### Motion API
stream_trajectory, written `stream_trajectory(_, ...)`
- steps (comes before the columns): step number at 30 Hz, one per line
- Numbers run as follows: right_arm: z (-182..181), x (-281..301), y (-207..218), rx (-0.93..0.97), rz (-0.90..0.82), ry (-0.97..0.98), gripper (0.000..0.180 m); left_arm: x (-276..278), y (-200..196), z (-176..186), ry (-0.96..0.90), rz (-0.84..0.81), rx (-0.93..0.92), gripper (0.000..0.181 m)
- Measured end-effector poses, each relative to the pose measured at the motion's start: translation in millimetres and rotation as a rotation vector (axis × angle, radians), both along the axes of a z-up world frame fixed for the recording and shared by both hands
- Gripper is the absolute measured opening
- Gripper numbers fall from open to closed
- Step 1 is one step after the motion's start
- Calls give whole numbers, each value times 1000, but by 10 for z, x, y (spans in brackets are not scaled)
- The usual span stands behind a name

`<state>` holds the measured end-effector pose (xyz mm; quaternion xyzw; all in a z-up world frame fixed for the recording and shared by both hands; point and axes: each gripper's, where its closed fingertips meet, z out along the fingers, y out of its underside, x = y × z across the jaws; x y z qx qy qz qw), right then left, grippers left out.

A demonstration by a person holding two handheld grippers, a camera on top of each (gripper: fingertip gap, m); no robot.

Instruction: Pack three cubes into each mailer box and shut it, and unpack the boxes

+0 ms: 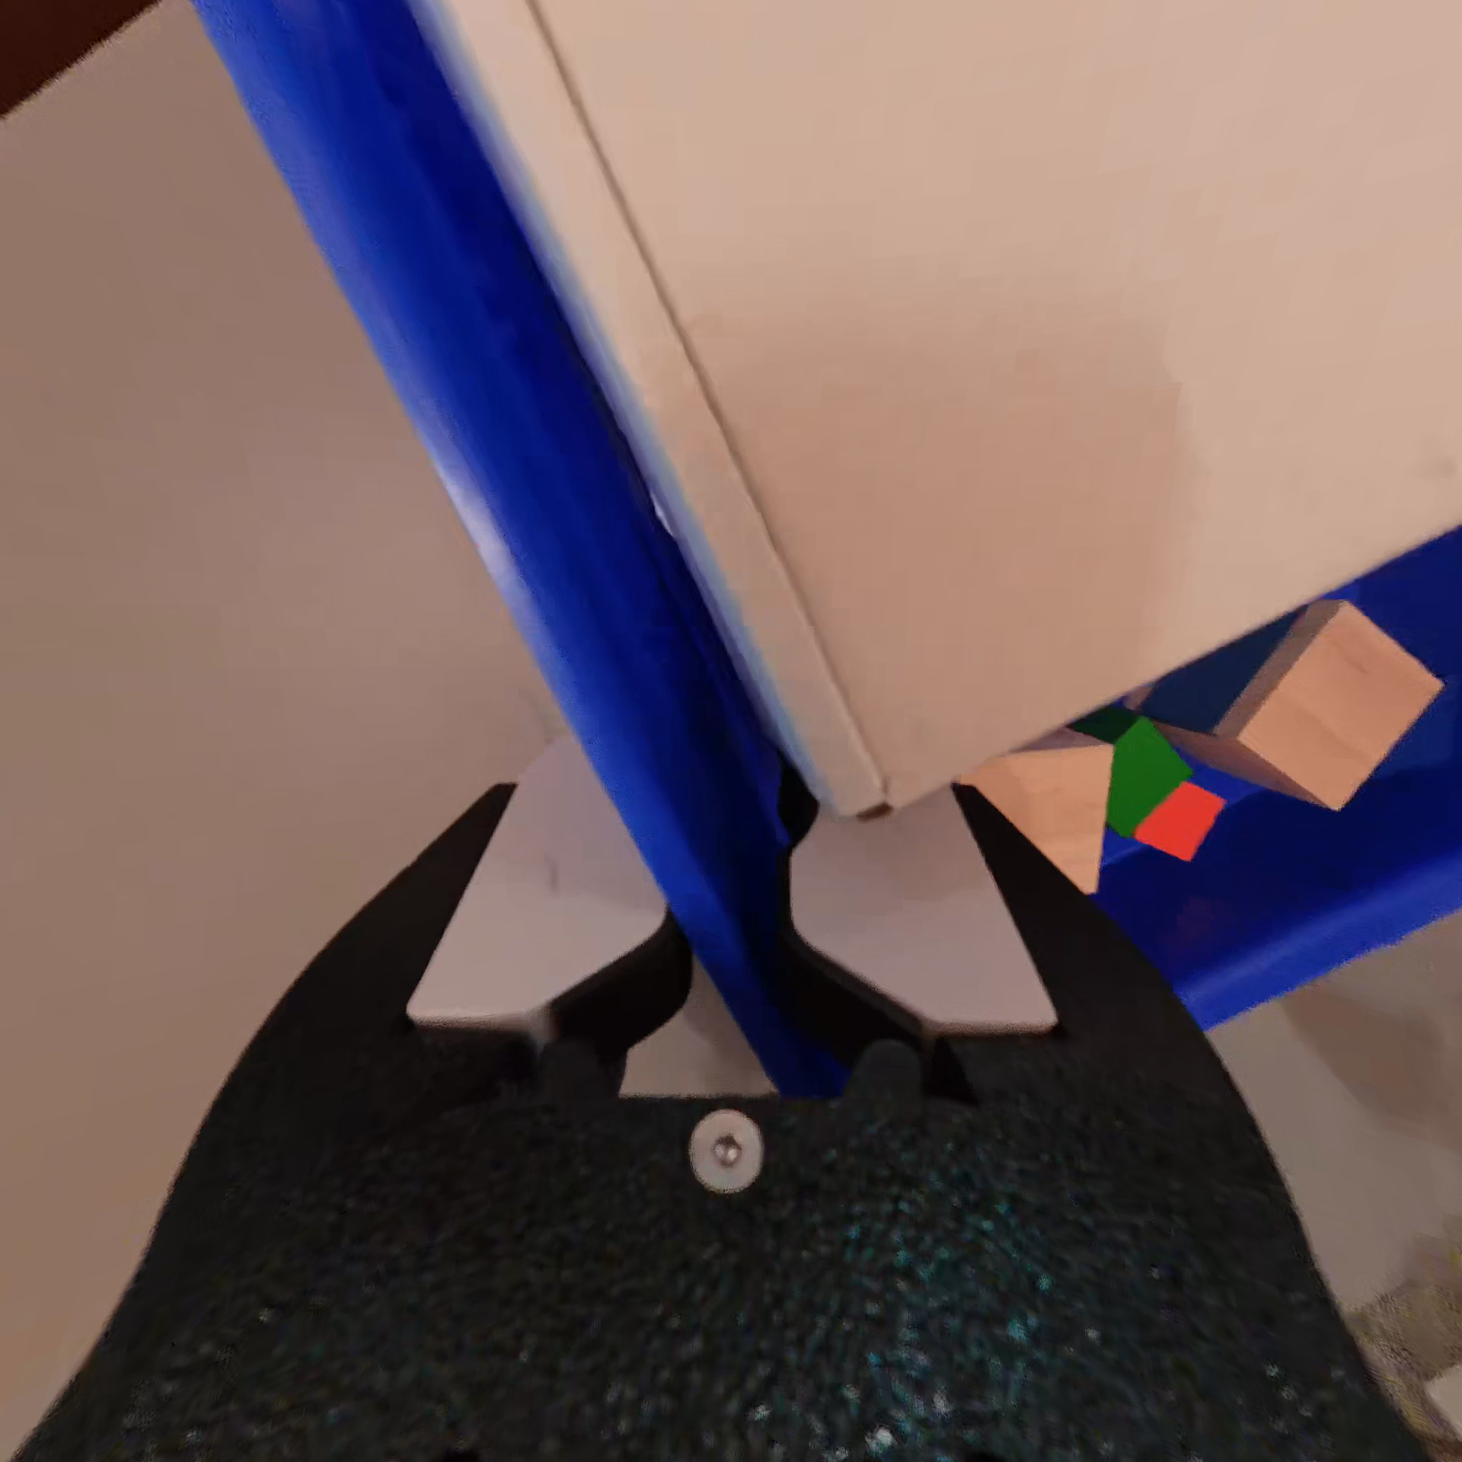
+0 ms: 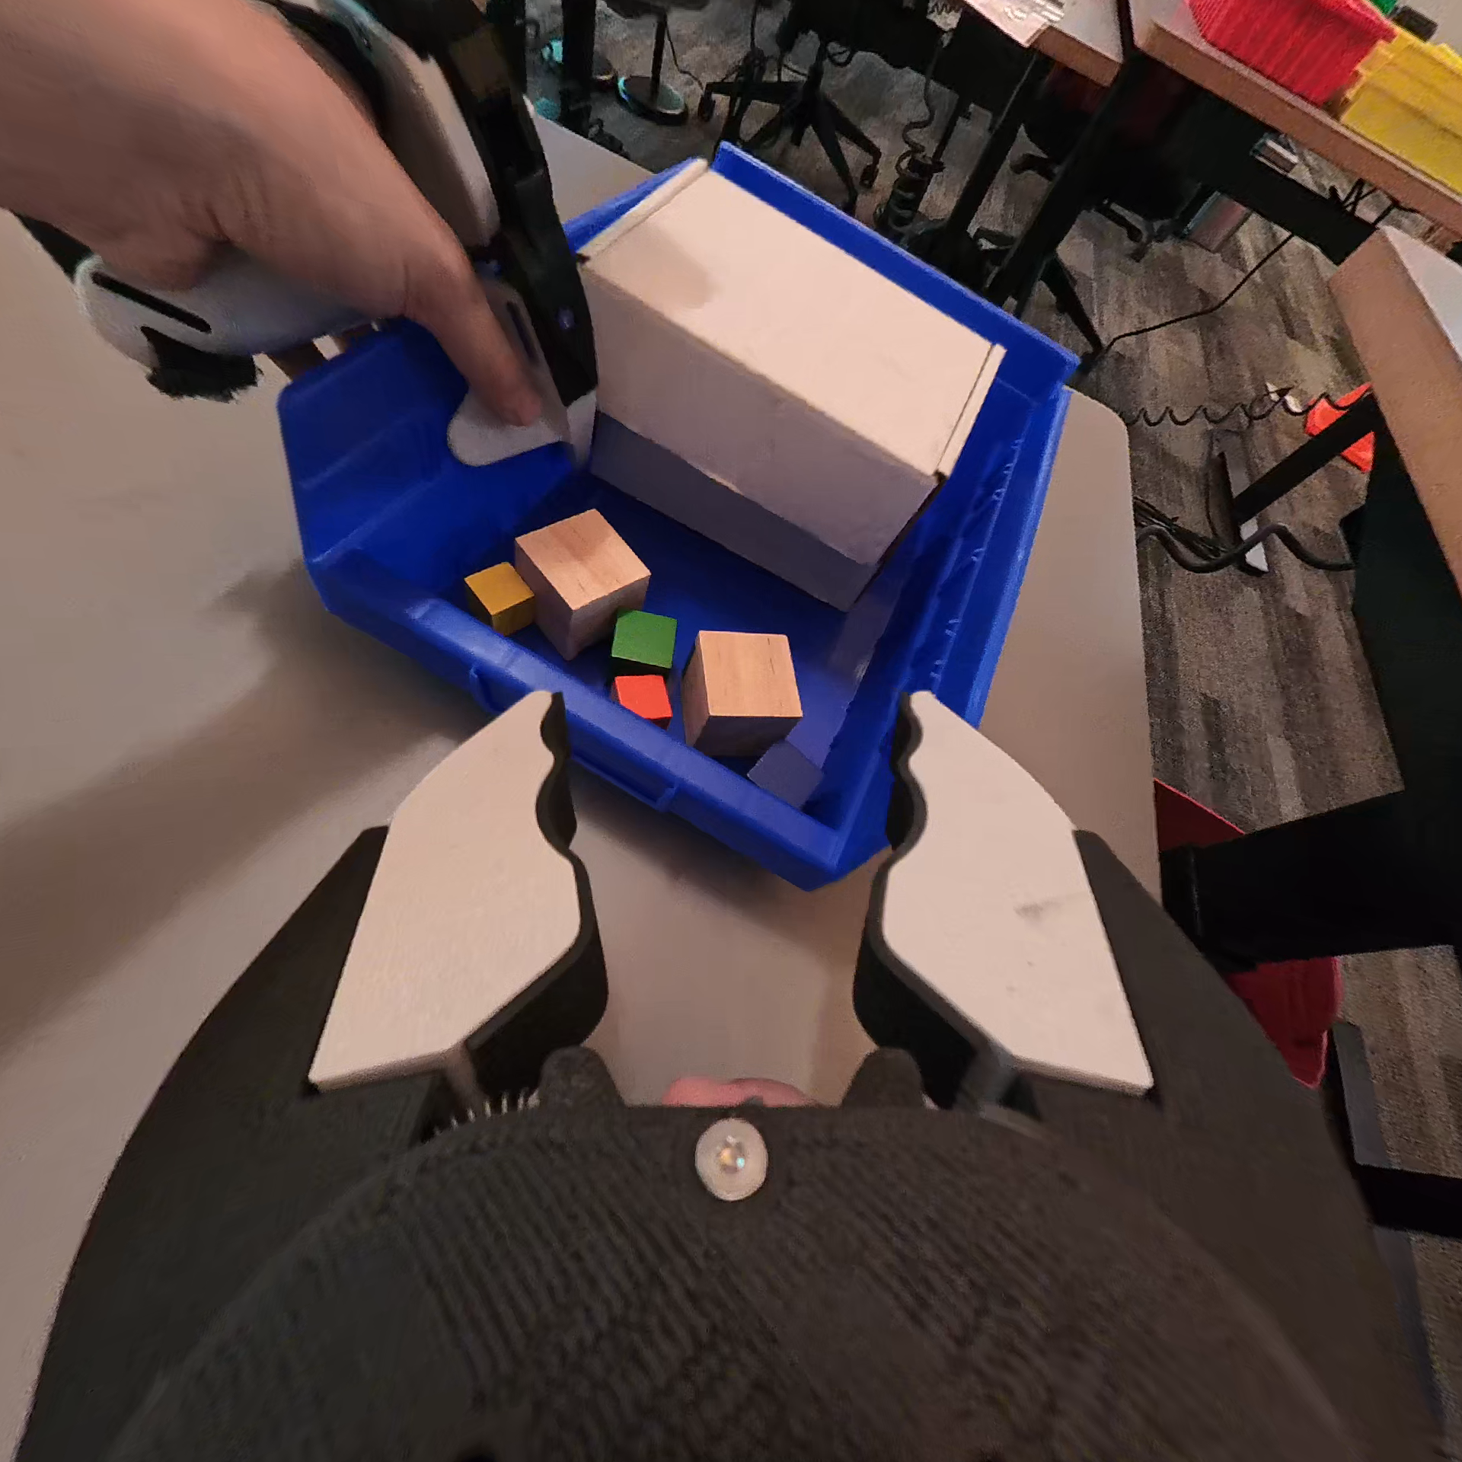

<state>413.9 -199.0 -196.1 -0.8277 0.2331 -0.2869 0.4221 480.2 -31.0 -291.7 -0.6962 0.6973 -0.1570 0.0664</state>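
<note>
White mailer box (image 2: 779, 372), light stiff cardboard, tilted at far end of blue bin (image 2: 712, 799); best pinched by an edge. Left gripper (image 1: 740, 941) clamped on bin wall; right gripper (image 2: 732, 783) spread, empty. Cubes (image 2: 581, 577) loose nearby.

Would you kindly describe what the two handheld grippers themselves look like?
The right gripper has pale grey, flat-faced fingers with wavy black inner edges, on a coarse black textured body with a silver screw. The left gripper shows the same speckled black body and screw; from the right wrist view its handle is white and black. No sleeves show.
</note>
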Motion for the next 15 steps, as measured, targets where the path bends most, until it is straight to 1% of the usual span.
stream_trajectory(2, 46, -23, -79, -7, -10, -7, 77, -67, 69, 7, 30, -14, -5, 16)
stream_trajectory(4, 149, -56, -160, 6, -20, -27, 76, -174, 138, 53, 60, -44, -55, 15)
stream_trajectory(8, 447, -160, -267, 76, -25, -89, 76, -590, 363, 282, 151, -127, -165, 14)
stream_trajectory(12, 629, -268, -235, 115, 12, -139, 75, -1286, 738, 606, 170, -216, -252, 15)
stream_trajectory(15, 560, -317, -54, 121, 79, -107, 77, -2055, 1089, 845, 177, -258, -286, 15)
